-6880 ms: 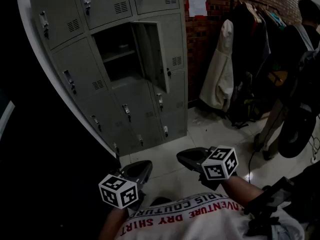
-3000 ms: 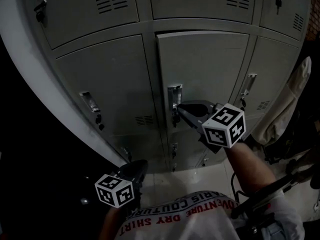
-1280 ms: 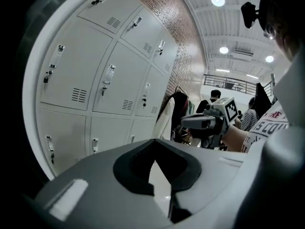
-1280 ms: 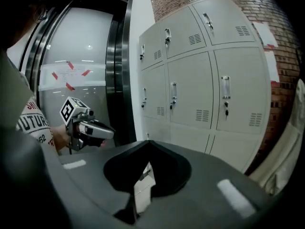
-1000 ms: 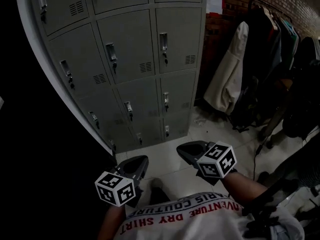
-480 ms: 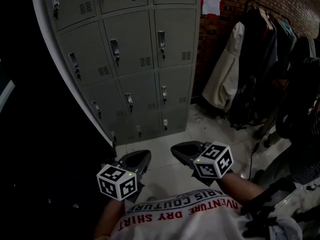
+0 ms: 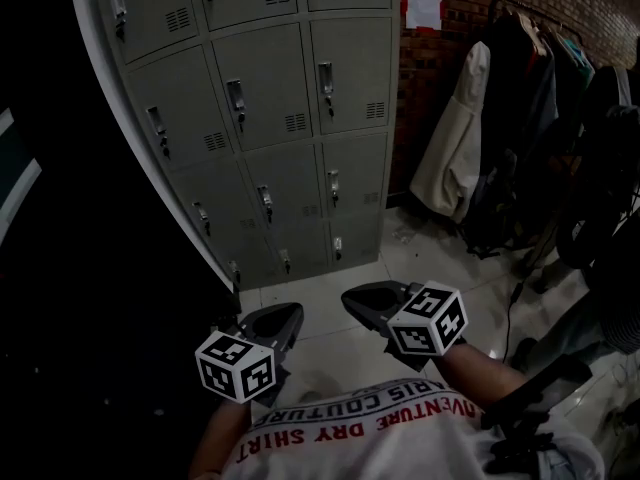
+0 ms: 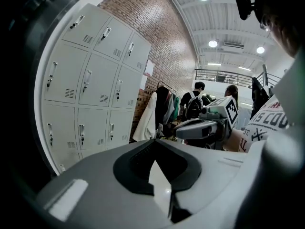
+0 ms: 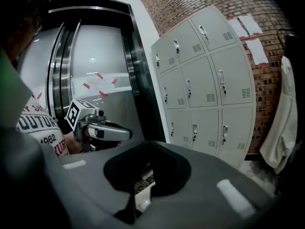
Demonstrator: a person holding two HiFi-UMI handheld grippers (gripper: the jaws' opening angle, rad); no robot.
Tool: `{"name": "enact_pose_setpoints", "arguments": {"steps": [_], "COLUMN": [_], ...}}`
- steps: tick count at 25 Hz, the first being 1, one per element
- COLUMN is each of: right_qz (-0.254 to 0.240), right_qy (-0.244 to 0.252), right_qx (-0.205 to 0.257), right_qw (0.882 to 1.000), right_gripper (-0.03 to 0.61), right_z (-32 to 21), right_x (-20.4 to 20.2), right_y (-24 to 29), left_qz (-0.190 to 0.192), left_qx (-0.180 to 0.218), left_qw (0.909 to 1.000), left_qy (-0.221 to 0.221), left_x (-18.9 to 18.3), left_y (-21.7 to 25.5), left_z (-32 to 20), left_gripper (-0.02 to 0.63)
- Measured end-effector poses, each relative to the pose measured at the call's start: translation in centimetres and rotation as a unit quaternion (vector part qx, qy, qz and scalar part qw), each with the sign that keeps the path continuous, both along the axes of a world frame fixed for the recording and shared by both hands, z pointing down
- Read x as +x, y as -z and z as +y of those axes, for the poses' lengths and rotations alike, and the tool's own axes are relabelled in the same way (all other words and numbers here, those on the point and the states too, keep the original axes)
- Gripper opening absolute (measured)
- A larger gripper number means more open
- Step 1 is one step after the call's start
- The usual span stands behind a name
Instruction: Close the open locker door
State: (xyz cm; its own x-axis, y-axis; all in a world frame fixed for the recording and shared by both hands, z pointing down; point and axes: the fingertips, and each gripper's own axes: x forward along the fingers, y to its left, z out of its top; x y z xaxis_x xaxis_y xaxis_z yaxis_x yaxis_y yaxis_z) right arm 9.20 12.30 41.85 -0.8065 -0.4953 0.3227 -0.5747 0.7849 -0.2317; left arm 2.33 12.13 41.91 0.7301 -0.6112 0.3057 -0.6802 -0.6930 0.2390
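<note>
Door status: every one of the locker doors (image 7: pixel 352 76) I can see on the locker bank (image 7: pixel 270 118) sits flush with its frame. Nothing stands ajar in the head view or in either gripper view. The close looks done to me.

Caveat: the head view is dark, so I can't confirm from here that each latch (image 7: pixel 326 76) is actually caught. A door can look flush and not be seated.

Grippers: your left gripper (image 7: pixel 287 316) and right gripper (image 7: pixel 353 302) hang low in front of your shirt, over the floor tiles (image 7: pixel 330 280) and well apart from the bank. Both pairs of jaws are together with nothing between them.

To finish cleanly:
- Step in square to the bank before you reach. From this stand-off you'd be stretching.
- Keep the jaws together and use the blunt tip as a pusher, with no grab at the handle.
- Press on the latch side of the door, not the hinge side, and go straight in so the tip doesn't skid on the painted steel.
- Use one arm and park the other low.
- Watch the hanging coats (image 7: pixel 455 138) by the brick wall (image 7: pixel 440 58) on your right when you turn.
</note>
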Motion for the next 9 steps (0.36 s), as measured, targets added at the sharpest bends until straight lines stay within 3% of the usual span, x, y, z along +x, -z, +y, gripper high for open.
{"name": "enact_pose_setpoints", "arguments": {"steps": [9], "right_qz": [-0.003], "right_qy": [0.012], "right_qx": [0.003], "right_qw": [1.000], "right_gripper": [-0.002], "right_z": [1.01], "right_x": [-0.23], "right_y": [0.62], "left_qz": [-0.002], "left_qx": [0.003], "left_qw": [1.0000], "left_qy": [-0.001], "left_x": [0.20], "left_y": [0.49], "left_z": [0.56], "left_gripper": [0.005]}}
